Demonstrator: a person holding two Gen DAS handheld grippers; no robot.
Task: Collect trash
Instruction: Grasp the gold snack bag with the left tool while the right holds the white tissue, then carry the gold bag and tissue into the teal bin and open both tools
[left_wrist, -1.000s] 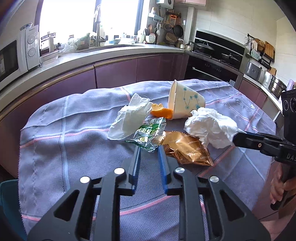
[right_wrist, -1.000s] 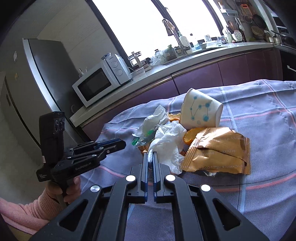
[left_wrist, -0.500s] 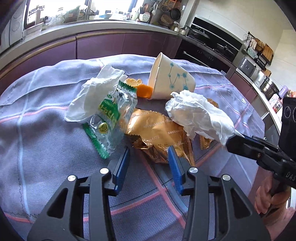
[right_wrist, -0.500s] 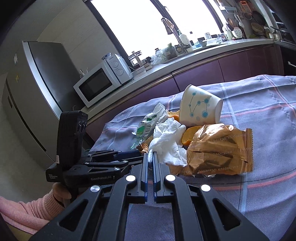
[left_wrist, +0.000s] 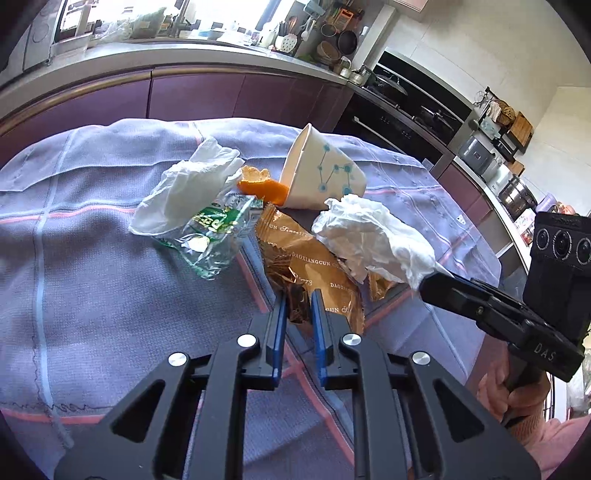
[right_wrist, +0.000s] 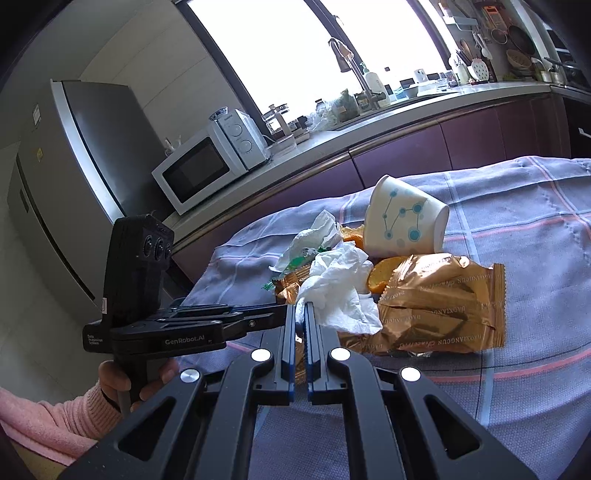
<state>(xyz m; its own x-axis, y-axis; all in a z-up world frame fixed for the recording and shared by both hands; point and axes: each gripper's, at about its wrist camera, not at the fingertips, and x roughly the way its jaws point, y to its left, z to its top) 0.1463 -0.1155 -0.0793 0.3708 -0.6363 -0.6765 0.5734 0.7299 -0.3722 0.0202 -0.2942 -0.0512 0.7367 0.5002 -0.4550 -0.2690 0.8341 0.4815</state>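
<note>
A pile of trash lies on the cloth-covered table (left_wrist: 92, 295). My left gripper (left_wrist: 297, 300) is low over the near corner of a gold snack wrapper (left_wrist: 306, 258). Its jaws are closing and the crumpled foil fills the narrow gap between the blue pads. My right gripper (right_wrist: 300, 308) is shut on a crumpled white tissue (right_wrist: 340, 291), which it holds over the pile; the tissue (left_wrist: 369, 236) also shows from the left wrist. Behind lie a tipped paper cup (left_wrist: 325, 177), orange peel (left_wrist: 262, 186), a green-and-clear wrapper (left_wrist: 214, 232) and a white plastic glove (left_wrist: 188, 188).
A second gold wrapper (right_wrist: 439, 306) lies right of the tissue. Purple cabinets (left_wrist: 199, 96) and a worktop curve behind the table, with a microwave (right_wrist: 207, 173) and a fridge (right_wrist: 62, 184) at the left. A stove (left_wrist: 406, 107) stands at the back right. A hand in a pink sleeve (right_wrist: 44, 417) holds the left gripper.
My left gripper has moved forward and down, from the green wrapper to the gold one. Its jaws widened, then narrowed onto the foil corner. The right gripper kept still with the tissue.
</note>
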